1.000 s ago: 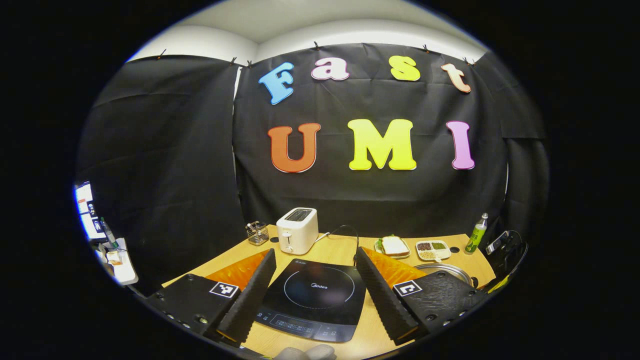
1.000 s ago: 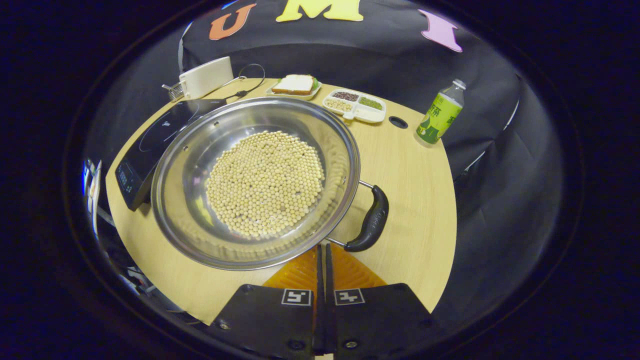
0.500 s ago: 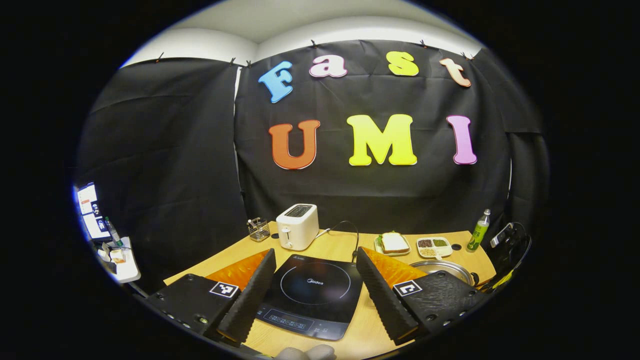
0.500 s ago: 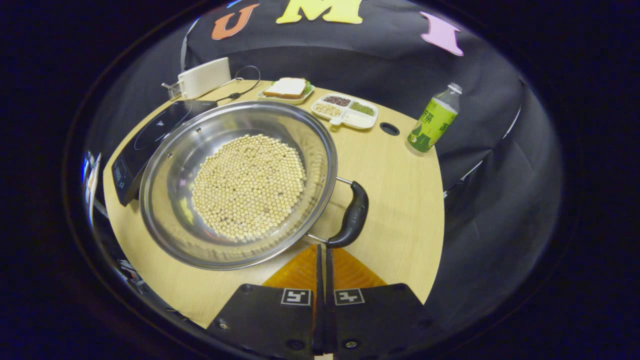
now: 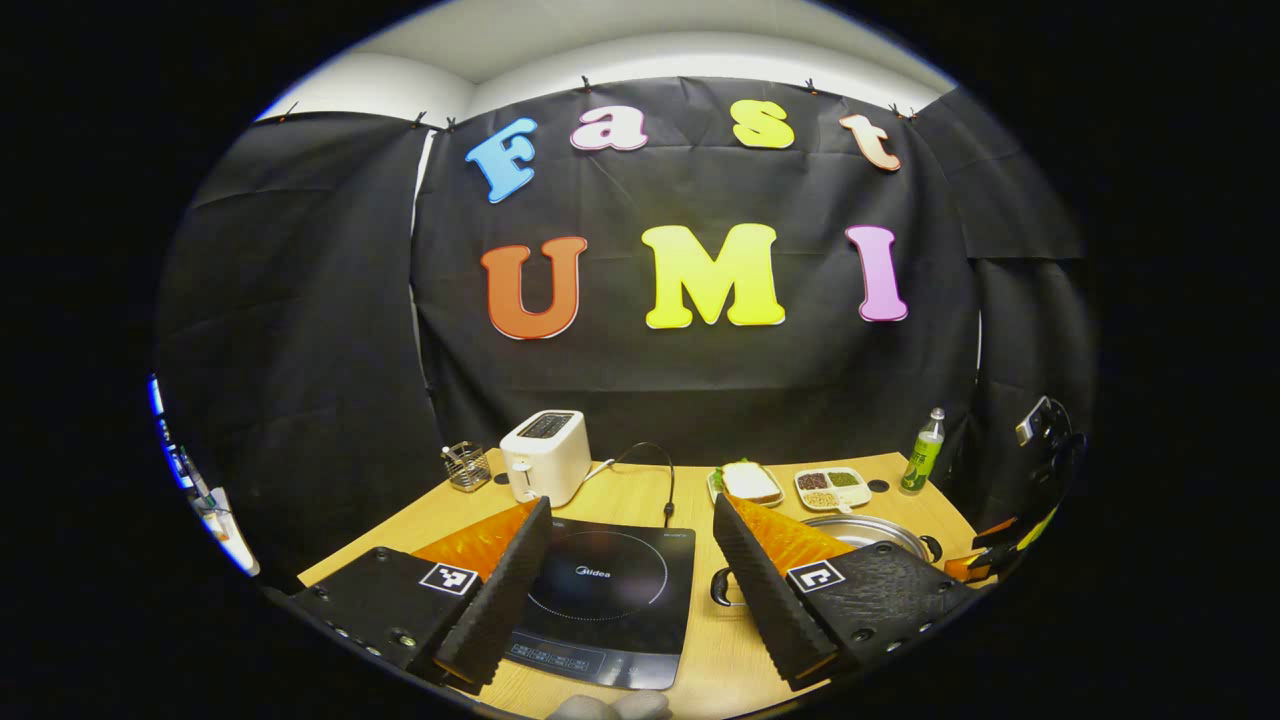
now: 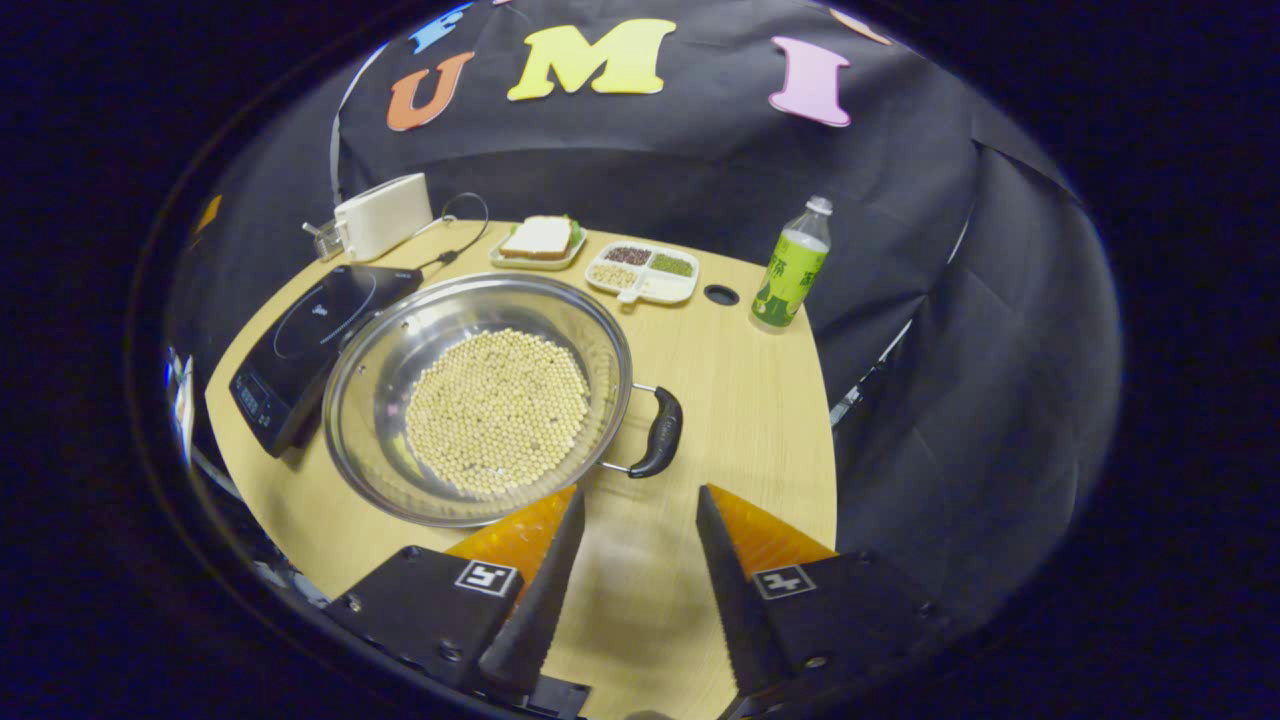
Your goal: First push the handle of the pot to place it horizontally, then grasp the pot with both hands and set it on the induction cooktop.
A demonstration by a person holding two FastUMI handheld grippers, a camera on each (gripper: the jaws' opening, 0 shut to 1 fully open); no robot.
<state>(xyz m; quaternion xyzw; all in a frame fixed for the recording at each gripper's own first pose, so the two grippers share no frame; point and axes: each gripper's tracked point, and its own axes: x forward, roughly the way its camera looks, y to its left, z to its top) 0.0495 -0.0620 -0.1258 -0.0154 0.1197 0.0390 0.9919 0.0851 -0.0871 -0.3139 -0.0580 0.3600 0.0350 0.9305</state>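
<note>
Tool spread on both sides: right tool [image 6: 632, 500] stands wide near the pot [image 6: 480, 395]; close it squarely on the right handle [image 6: 660, 433], left tool [image 5: 630, 510] likewise on the left one.

Left claw [image 5: 630, 575] gapes wide above the induction cooktop [image 5: 610, 600].

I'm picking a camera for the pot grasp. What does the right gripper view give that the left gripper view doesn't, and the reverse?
Right gripper view's own: beans inside the pot, its handle whole, and the open right tongs. Left gripper view's own: the open left tongs astride the cooktop. Shared: pot, cooktop, toaster, bottle.
</note>
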